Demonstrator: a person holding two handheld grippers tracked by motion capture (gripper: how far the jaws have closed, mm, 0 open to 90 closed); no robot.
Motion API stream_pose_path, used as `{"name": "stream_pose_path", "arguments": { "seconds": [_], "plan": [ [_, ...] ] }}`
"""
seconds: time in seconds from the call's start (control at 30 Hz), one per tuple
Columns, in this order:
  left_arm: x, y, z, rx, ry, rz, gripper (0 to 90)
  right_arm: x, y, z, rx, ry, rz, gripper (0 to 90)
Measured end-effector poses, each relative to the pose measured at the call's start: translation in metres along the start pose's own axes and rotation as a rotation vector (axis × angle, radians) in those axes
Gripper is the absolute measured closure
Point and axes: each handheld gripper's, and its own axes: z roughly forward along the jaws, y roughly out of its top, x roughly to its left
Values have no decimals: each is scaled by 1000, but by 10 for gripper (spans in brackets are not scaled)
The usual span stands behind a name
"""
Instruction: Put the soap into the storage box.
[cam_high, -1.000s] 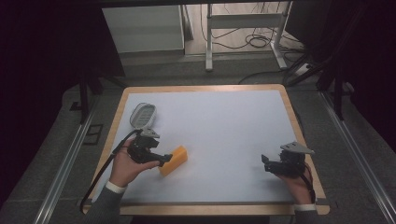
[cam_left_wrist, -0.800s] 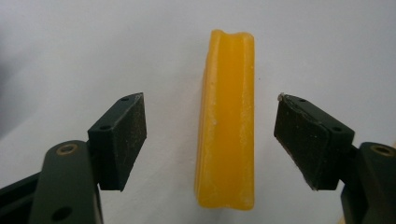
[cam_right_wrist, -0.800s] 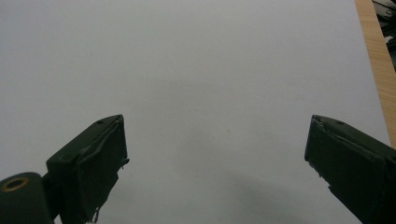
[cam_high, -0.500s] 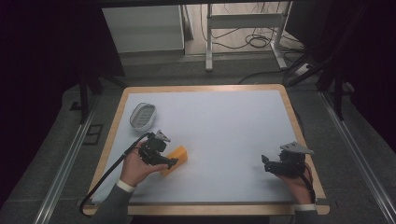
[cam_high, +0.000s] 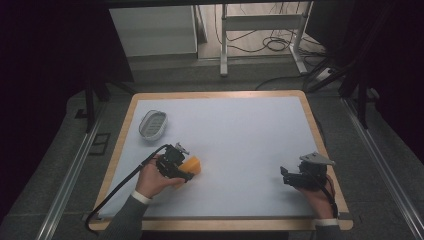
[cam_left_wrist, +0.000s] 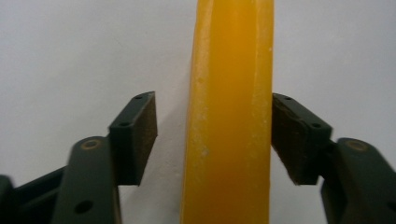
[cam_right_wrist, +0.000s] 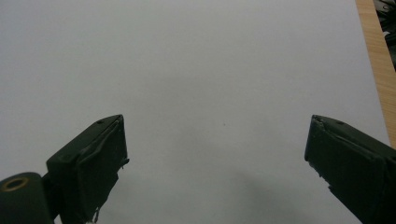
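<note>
Left gripper view has the yellow block (cam_left_wrist: 231, 112) running straight up the middle of the frame, long axis in line with the tool, standing on its narrow edge on the white worktop (cam_left_wrist: 70, 46). The left tool (cam_left_wrist: 215, 135) straddles it: the right-hand pad (cam_left_wrist: 292, 135) looks to be touching the block's side, while the left-hand pad (cam_left_wrist: 140, 133) is off it with a strip of worktop showing between, so the jaws have just been closing around it but aren't clamped yet, I'd say. In the high view the block (cam_high: 192, 165) sits lower left of the worktop (cam_high: 240, 130), poking out toward the centre from the left tool (cam_high: 184, 172), with a small mesh basket (cam_high: 152, 124) a bit up and left of it. The right tool (cam_high: 286, 176) is way over at lower right, and in the right gripper view its jaws (cam_right_wrist: 215, 163) stand wide apart over bare worktop, so the left hand is clearly the one on this.
</note>
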Motion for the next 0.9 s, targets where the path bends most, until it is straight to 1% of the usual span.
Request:
{"name": "stream_pose_path", "arguments": {
  "seconds": [0.07,0.13,0.2,0.23,0.43,0.53,0.63,0.9],
  "plan": [
    [1,0,2,11,-3,5,420,0,0,0,0,-1,0,57],
    [1,0,4,18,-8,4,486,0,0,0,1,-1,-1,57],
    [1,0,4,23,-28,9,554,0,0,0,3,-1,0,57],
    [1,0,4,22,-28,14,583,0,0,0,3,-2,-1,57],
    [0,1,4,26,-16,35,601,-1,-1,0,3,-2,-1,57],
    [2,0,3,22,-23,38,606,-1,0,0,2,-4,1,57],
    [4,1,1,28,-43,41,609,-1,0,-1,-2,-3,2,57],
    [11,0,-16,-12,-57,26,610,-2,1,-2,-7,-4,5,57]
  ]
}}
